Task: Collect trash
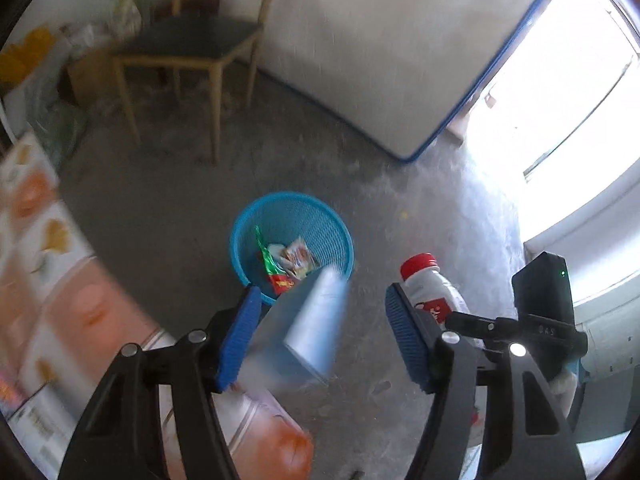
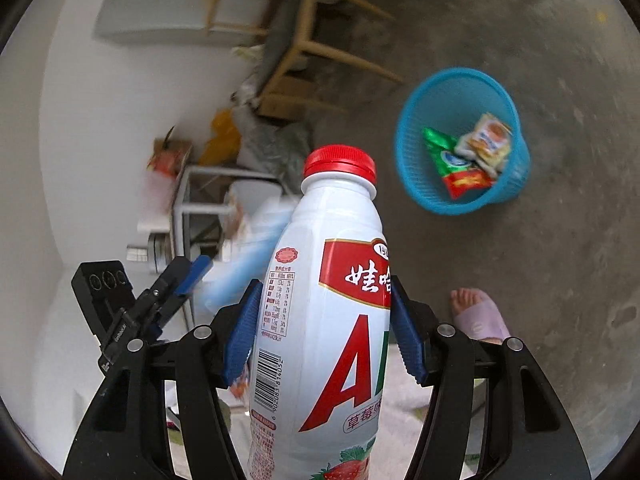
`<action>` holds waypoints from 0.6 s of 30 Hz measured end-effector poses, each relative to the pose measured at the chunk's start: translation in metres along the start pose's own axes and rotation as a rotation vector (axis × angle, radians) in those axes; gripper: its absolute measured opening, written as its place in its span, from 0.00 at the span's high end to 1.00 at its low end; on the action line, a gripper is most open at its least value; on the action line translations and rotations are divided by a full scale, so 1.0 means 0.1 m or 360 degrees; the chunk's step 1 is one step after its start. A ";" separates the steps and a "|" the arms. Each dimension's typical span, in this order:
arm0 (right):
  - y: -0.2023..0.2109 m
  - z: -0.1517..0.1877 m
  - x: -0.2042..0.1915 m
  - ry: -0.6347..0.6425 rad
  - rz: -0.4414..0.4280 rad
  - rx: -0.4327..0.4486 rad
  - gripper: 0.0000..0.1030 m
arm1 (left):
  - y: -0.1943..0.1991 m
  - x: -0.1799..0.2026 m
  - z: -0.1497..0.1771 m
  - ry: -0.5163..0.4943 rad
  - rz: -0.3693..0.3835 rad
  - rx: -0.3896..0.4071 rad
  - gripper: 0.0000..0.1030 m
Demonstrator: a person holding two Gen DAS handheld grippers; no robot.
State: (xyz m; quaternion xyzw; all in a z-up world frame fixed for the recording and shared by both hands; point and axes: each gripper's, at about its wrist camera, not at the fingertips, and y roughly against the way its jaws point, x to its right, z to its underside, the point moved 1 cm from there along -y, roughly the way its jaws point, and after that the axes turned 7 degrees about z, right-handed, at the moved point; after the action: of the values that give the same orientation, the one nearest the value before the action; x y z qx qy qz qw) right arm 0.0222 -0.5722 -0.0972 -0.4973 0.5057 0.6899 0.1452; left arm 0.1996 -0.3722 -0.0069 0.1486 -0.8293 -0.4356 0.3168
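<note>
A blue mesh basket point(image 1: 240, 240) point(image 2: 408, 168) stands on the concrete floor with snack wrappers point(image 1: 288, 260) point(image 2: 472, 152) inside. My left gripper point(image 1: 322, 300) hovers above and short of it. A blurred silvery-blue packet point(image 1: 316, 320) lies between its blue pads, against the left one, with a gap to the right one. In the right wrist view that packet point(image 2: 248, 256) is a pale smear beside the left gripper point(image 2: 188, 276). My right gripper point(image 2: 326, 284) is shut on a white drink bottle point(image 2: 320, 320) point(image 1: 428, 288) with a red cap, held upright left of the basket.
A wooden chair point(image 1: 188, 44) stands behind the basket, and a blue-edged mattress point(image 1: 380, 48) leans on the wall. Cartons with orange print point(image 1: 52, 280) are stacked on the left. A person's foot in a slipper point(image 2: 480, 316) is on the floor. Bags point(image 2: 260, 140) lie along the wall.
</note>
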 end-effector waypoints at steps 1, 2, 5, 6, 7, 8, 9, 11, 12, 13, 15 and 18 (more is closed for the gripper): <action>-0.11 -0.12 0.09 -0.0042 -0.0005 -0.0022 0.44 | -0.22 -0.02 -0.10 0.0006 -0.0017 -0.0045 0.39; -0.23 -0.22 0.17 -0.0083 -0.0006 -0.0034 0.44 | -0.35 -0.03 -0.16 0.0005 -0.0029 -0.0068 0.39; -0.51 -0.54 0.33 -0.0169 0.0049 -0.0060 0.44 | -0.76 -0.15 -0.35 0.0072 -0.0066 -0.0141 0.45; -0.63 -0.65 0.38 -0.0193 0.0054 -0.0083 0.44 | -0.80 -0.18 -0.38 0.0109 -0.0065 -0.0138 0.45; -0.70 -0.73 0.40 -0.0198 0.0072 -0.0089 0.44 | -0.80 -0.22 -0.41 0.0135 -0.0047 -0.0115 0.46; -0.77 -0.82 0.41 -0.0193 0.0109 -0.0083 0.42 | -0.78 -0.21 -0.42 0.0138 -0.0041 -0.0094 0.45; -0.86 -0.92 0.43 -0.0186 0.0150 -0.0077 0.39 | -0.73 -0.21 -0.41 0.0133 -0.0045 -0.0061 0.44; -1.02 -1.09 0.49 -0.0195 0.0199 -0.0090 0.29 | -0.63 -0.22 -0.39 0.0113 -0.0065 -0.0024 0.44; -1.14 -1.20 0.52 -0.0169 0.0243 -0.0105 0.26 | -0.59 -0.23 -0.38 0.0112 -0.0072 -0.0015 0.44; -1.20 -1.25 0.54 -0.0152 0.0282 -0.0109 0.26 | -0.51 -0.25 -0.35 0.0122 -0.0070 0.0003 0.44; -1.31 -1.35 0.60 -0.0141 0.0404 -0.0091 0.26 | -0.36 -0.28 -0.30 0.0127 -0.0053 0.0039 0.43; -1.27 -1.31 0.66 -0.0138 0.0441 -0.0023 0.26 | -0.02 -0.26 -0.17 0.0081 -0.0044 0.0127 0.38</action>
State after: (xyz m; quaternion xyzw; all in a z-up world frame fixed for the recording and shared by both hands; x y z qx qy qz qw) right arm 0.1519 -0.6458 -0.2213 -0.3934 0.5577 0.7278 0.0668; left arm 0.2304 -0.3705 -0.0120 0.1835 -0.8356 -0.4027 0.3256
